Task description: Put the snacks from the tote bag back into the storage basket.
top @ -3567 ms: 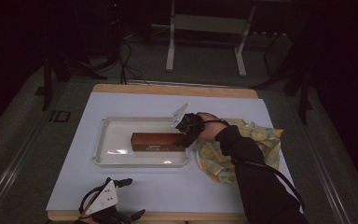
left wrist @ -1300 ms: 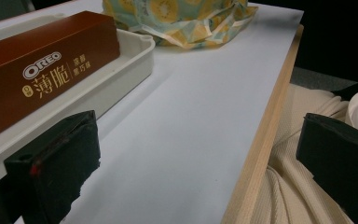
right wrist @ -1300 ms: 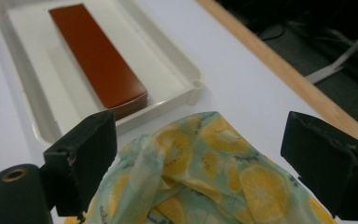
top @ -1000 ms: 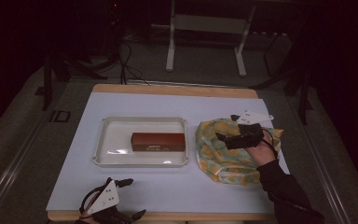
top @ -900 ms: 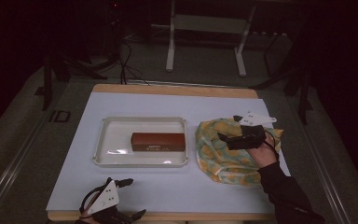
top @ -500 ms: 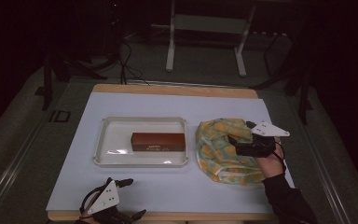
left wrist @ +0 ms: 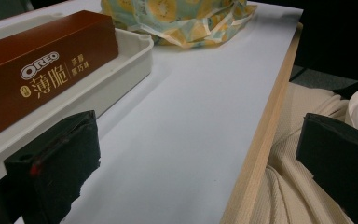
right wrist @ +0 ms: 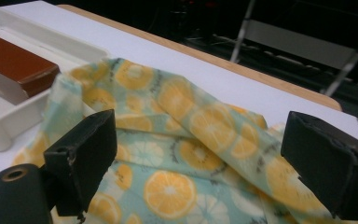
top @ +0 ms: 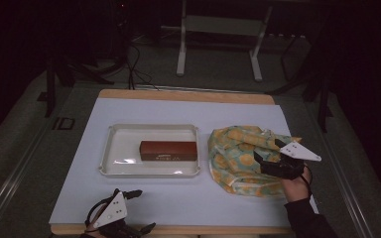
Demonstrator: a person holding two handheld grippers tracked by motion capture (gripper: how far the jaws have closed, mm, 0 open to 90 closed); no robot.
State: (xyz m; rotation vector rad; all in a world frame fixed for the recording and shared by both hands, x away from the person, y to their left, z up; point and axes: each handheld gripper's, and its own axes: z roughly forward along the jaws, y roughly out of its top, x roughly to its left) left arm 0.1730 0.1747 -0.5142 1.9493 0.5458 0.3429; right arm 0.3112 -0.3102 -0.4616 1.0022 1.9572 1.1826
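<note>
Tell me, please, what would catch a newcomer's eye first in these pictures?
Probably the fruit-patterned cloth, bunched up on the right of the white table, with the right claw open at its right edge. Next comes the brown Oreo box lying in the white tray at the table's middle.

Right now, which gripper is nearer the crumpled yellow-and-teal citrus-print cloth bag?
Right. The right gripper hovers open over the bag's right part; the left gripper rests open by the table's near edge, well to the bag's left.
</note>
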